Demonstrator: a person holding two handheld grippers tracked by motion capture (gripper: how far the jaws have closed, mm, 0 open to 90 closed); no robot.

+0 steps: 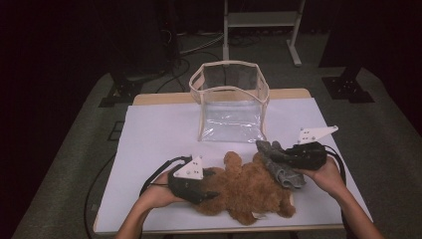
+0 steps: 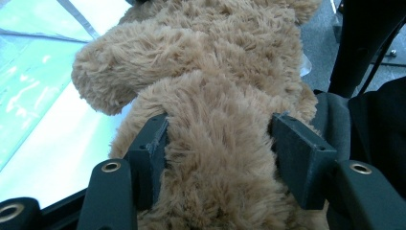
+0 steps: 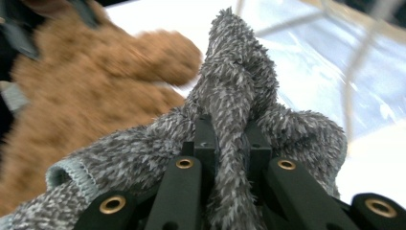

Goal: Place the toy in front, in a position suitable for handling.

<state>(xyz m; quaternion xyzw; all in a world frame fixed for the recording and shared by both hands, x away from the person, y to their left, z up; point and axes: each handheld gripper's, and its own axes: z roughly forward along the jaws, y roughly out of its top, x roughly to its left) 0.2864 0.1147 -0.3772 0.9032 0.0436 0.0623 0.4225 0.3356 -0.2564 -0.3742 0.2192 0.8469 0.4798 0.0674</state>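
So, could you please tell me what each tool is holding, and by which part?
The left tool grips the teddy bear around a furry limb; the right tool pinches a fold of the grey cloth.

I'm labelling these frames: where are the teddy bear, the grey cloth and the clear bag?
teddy bear [image 1: 246, 191]: high view, its belly.
grey cloth [image 3: 237, 81]: right gripper view, raised fold.
clear bag [image 1: 230, 89]: high view, front rim.

The teddy bear [image 1: 249, 186] lies on the table [image 1: 149, 134], just in front of the clear bag [image 1: 230, 102]. At the bear's left sits the left gripper [image 1: 211, 194], at its right the right gripper [image 1: 278, 154], with the cloth [image 1: 283, 167] apparently resting against the bear.
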